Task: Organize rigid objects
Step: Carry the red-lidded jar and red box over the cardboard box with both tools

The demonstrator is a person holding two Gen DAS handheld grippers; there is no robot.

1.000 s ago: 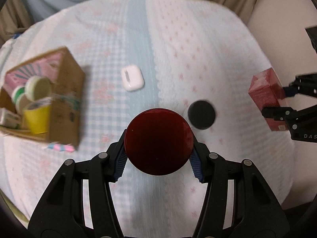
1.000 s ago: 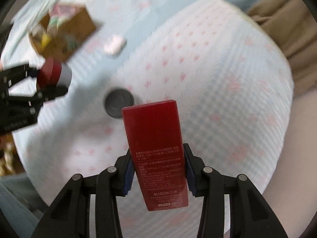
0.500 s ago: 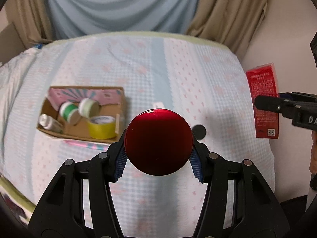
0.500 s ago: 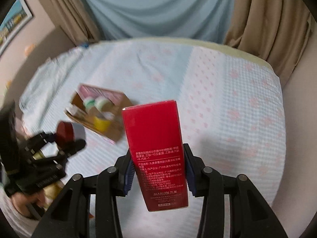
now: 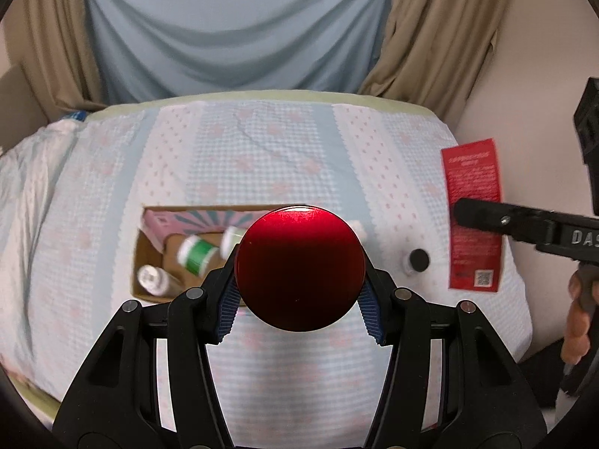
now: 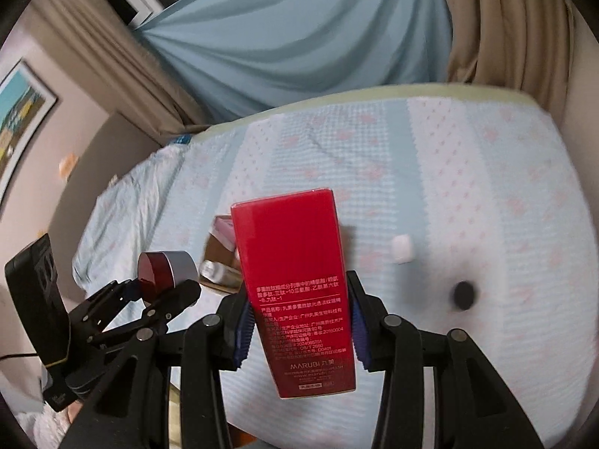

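Note:
My left gripper point(image 5: 299, 303) is shut on a round jar with a glossy red lid point(image 5: 299, 267), held high above the bed. The same jar point(image 6: 164, 271) shows its silver side in the right wrist view, at the lower left. My right gripper point(image 6: 297, 325) is shut on a tall red carton point(image 6: 295, 292) with white print, also seen at the right edge of the left wrist view as the red carton point(image 5: 473, 217). Below both lies an open cardboard box point(image 5: 149, 258) holding several bottles and a pink packet. A white earbud case point(image 6: 401, 249) and a black disc point(image 6: 463, 295) lie on the bedspread.
The bed point(image 5: 262, 149) carries a pale blue and pink checked cover. Blue and tan curtains point(image 5: 239, 30) hang behind it. A wall runs along the bed's right side point(image 5: 516, 112). A hand point(image 5: 578, 321) grips the right tool's handle. A framed picture point(image 6: 18, 119) hangs at left.
Both grippers rose and pulled back from the bed with their objects, so the box, case and disc look smaller and the curtains came into view. The right gripper rolled upright.

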